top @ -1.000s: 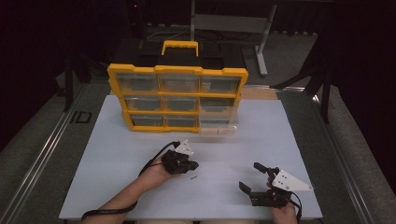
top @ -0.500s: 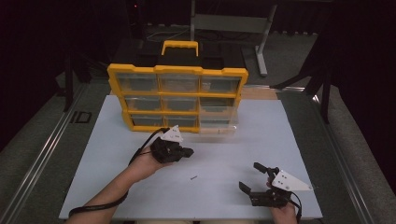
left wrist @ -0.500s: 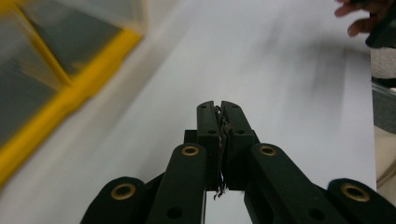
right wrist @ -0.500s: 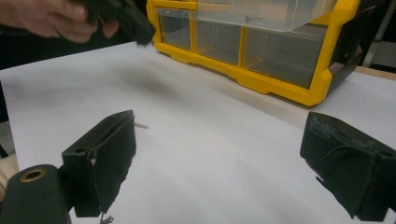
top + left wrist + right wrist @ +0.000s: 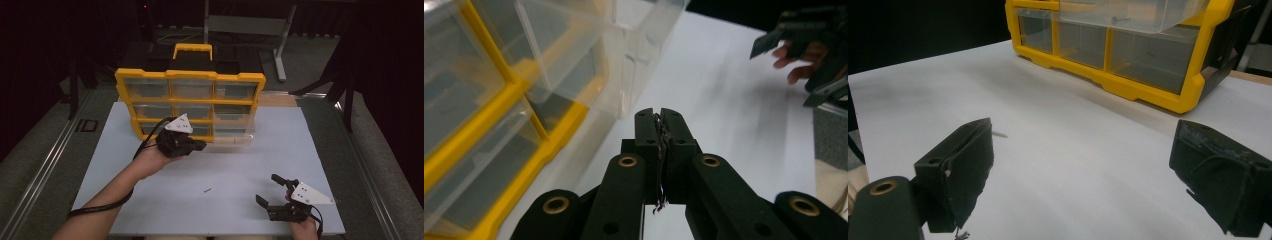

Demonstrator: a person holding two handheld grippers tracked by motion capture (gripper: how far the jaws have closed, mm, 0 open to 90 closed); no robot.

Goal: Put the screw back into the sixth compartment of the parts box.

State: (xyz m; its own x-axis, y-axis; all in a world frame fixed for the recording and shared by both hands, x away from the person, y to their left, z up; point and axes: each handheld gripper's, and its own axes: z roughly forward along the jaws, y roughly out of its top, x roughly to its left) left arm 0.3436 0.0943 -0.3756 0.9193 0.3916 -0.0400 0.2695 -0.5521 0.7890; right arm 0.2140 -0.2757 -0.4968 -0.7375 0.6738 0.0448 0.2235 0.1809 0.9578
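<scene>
— What is seen nearest the table's front edge?
— The right gripper (image 5: 274, 192) is held low over the white table (image 5: 240, 165), its jaws spread wide with nothing between them.

— And just beyond it?
— A small screw (image 5: 207, 190) is left lying alone on the sheet, well apart from both grippers.

— What about farther in?
— The left gripper (image 5: 200, 145) is raised just beside the pulled-out clear drawer (image 5: 231, 136). Its jaws are pressed together; whether something thin is pinched there cannot be told.

— And at the back?
— The yellow organizer (image 5: 192, 75) is stood upright, its carry handle (image 5: 192, 49) on top.
</scene>
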